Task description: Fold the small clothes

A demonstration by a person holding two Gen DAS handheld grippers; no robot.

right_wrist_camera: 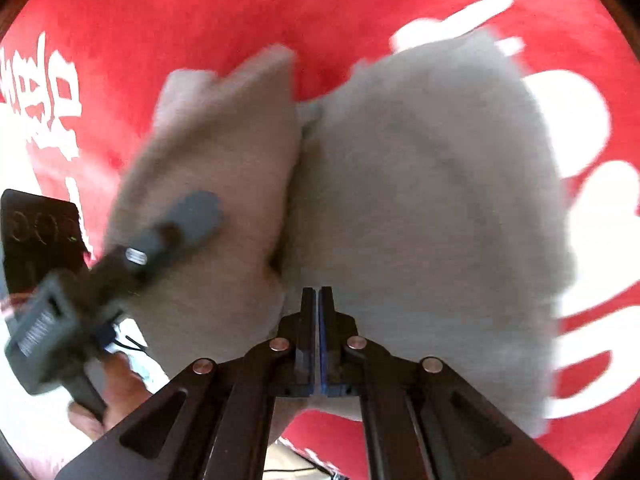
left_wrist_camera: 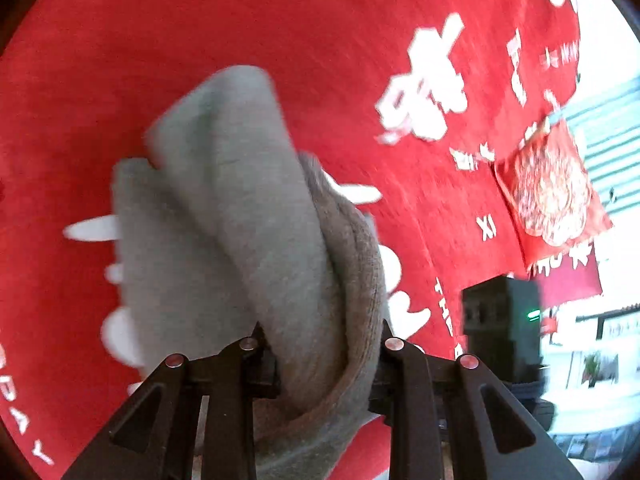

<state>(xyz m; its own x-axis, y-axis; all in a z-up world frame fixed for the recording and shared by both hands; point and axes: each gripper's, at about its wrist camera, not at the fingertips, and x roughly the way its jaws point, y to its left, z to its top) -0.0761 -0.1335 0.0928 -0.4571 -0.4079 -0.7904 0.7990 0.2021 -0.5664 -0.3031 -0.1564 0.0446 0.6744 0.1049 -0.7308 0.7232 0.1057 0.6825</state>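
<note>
Gripping grey garment (left_wrist_camera: 248, 216): left tool (left_wrist_camera: 324, 344); right tool (right_wrist_camera: 319, 300) closed on its edge; red cloth (left_wrist_camera: 200, 12) beneath.

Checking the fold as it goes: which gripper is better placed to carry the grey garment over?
Probably left: the left gripper is clamped on a thick bunch of the grey garment. The right gripper looks shut, with no cloth visibly between its fingertips.

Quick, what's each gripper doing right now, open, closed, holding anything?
Left gripper: closed on a bunched edge of the grey garment.
Right gripper: jaws fully shut; whether they pinch the garment cannot be told.
</note>
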